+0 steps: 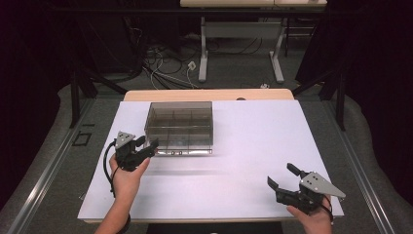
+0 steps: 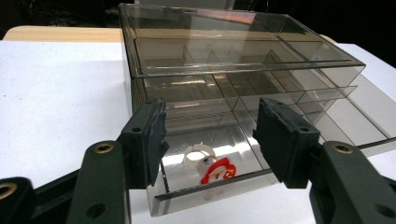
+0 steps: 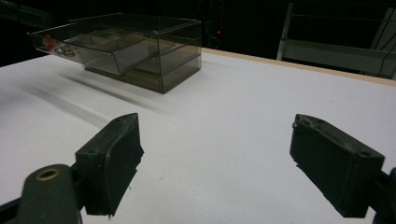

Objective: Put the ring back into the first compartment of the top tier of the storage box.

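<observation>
Two claws sit over the white counter, and your high view places them well apart: the left claw right at the front of the smoked clear drawer box, the right claw near the counter's front right corner. Your left gripper view adds what the overhead misses: the bottom drawer stands pulled out, and a white ring with a red-and-white figure lies inside it. There your jaws stand parted at either side of the drawer's front, pinching nothing. Your right gripper view shows its jaws spread wide over bare counter.
</observation>
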Action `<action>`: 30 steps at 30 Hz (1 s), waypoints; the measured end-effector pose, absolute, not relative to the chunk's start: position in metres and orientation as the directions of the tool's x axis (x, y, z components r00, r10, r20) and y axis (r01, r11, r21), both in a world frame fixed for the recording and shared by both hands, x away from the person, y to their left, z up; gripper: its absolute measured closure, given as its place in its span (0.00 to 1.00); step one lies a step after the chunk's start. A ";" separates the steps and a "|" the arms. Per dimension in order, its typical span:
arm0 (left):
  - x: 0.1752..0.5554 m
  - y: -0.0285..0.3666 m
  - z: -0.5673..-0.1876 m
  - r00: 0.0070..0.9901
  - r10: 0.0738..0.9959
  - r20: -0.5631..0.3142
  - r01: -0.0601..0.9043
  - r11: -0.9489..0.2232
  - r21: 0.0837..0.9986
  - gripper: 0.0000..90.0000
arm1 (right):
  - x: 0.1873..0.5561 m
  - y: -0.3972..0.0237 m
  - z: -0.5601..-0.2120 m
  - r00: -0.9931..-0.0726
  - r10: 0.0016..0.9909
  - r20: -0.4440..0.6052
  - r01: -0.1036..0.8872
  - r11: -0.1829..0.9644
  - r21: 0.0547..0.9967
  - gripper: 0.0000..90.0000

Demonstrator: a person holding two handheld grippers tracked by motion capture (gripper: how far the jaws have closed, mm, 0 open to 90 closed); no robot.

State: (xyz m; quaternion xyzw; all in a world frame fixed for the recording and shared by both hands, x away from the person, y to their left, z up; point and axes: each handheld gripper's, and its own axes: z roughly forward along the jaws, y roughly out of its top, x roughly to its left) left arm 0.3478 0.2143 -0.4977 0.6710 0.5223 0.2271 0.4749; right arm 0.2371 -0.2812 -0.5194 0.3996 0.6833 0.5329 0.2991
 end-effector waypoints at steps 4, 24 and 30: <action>0.347 0.213 -0.496 0.362 0.913 -0.187 0.470 -0.005 0.883 0.42 | 0.237 -0.281 -0.519 -0.500 0.866 0.017 0.231 0.114 0.966 0.18; 0.348 0.204 -0.491 0.417 0.894 -0.164 0.486 -0.066 0.872 0.18 | 0.237 -0.282 -0.519 -0.498 0.867 0.013 0.229 0.117 0.966 0.18; 0.346 0.200 -0.488 0.427 0.889 -0.166 0.492 -0.075 0.867 0.13 | 0.236 -0.283 -0.519 -0.497 0.867 0.019 0.233 0.113 0.966 0.18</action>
